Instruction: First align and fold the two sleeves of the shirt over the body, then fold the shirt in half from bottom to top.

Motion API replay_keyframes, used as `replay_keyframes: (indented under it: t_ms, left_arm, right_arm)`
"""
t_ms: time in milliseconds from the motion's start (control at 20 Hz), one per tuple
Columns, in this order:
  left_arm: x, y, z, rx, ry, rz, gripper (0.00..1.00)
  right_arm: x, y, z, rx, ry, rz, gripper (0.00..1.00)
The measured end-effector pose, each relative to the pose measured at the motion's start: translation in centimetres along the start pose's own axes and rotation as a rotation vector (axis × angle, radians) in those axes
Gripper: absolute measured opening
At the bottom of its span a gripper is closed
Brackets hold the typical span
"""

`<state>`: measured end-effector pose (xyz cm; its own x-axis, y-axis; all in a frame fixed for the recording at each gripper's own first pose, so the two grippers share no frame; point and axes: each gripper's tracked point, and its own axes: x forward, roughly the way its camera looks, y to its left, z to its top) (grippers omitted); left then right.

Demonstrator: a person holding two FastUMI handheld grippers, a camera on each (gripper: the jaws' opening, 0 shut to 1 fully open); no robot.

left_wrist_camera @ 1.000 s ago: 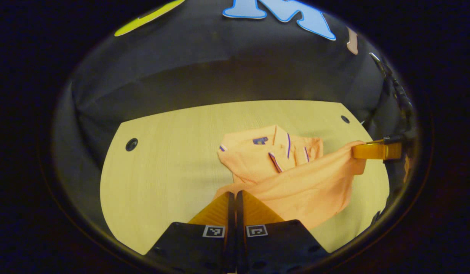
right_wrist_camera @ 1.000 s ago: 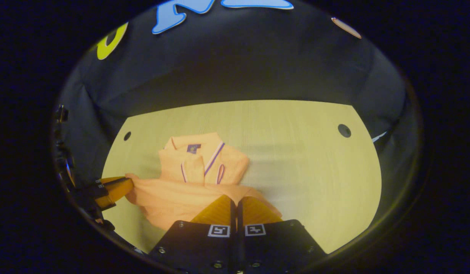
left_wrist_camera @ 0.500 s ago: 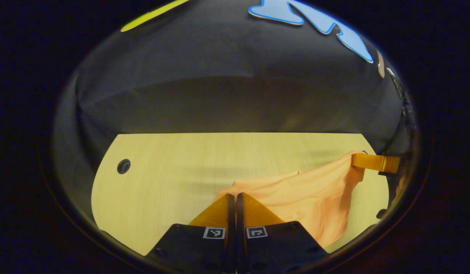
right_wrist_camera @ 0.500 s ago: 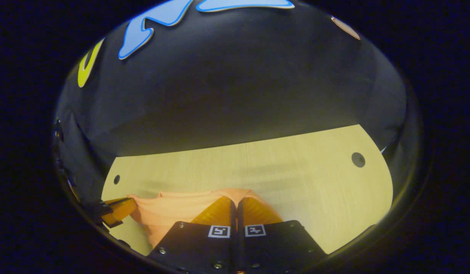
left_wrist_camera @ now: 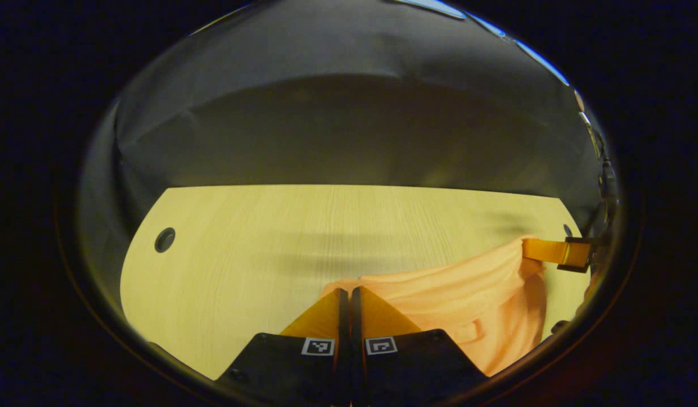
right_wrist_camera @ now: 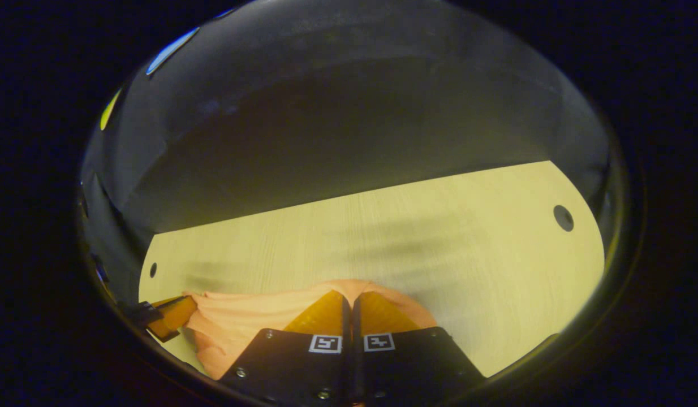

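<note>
An orange shirt (left_wrist_camera: 468, 297) hangs stretched between my two grippers over the pale wooden table (left_wrist_camera: 258, 249). My left gripper (left_wrist_camera: 346, 294) is shut on one corner of its hem, low in the left gripper view. At that view's right edge the right gripper (left_wrist_camera: 530, 249) pinches the other corner. In the right gripper view my right gripper (right_wrist_camera: 349, 298) is shut on the shirt (right_wrist_camera: 241, 319), and the left gripper (right_wrist_camera: 182, 314) holds the cloth at the lower left. The collar and sleeves are hidden under the lifted cloth.
The table (right_wrist_camera: 439, 243) runs far ahead of both grippers to the booth's dark cloth wall. A round cable hole (left_wrist_camera: 164, 239) sits at its left side and another hole (right_wrist_camera: 563, 217) at its right.
Both grippers carried the hem forward over the shirt and dipped lower. The collar and folded sleeves, seen a second ago, are now covered by the cloth.
</note>
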<state>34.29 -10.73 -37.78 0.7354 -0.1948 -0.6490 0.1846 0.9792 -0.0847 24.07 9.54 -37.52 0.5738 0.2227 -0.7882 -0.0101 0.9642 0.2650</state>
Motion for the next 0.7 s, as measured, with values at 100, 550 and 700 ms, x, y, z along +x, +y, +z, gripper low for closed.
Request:
replay_keyframes:
  t_ms: [100,550,700]
  left_arm:
    - [0.2,-0.1,-0.1,-0.011,-0.012,0.004,0.07]
    - [-2.1,0.5,0.9,-0.055,-0.043,-0.003,0.61]
    - [-5.7,0.8,2.8,-0.056,-0.082,-0.004,0.62]
  right_arm:
    - [0.6,-0.1,-0.8,-0.017,0.020,-0.012,0.00]
    - [-2.0,1.5,-0.4,-0.031,-0.014,0.004,0.49]
    - [-5.8,1.9,1.0,-0.040,-0.068,-0.004,0.48]
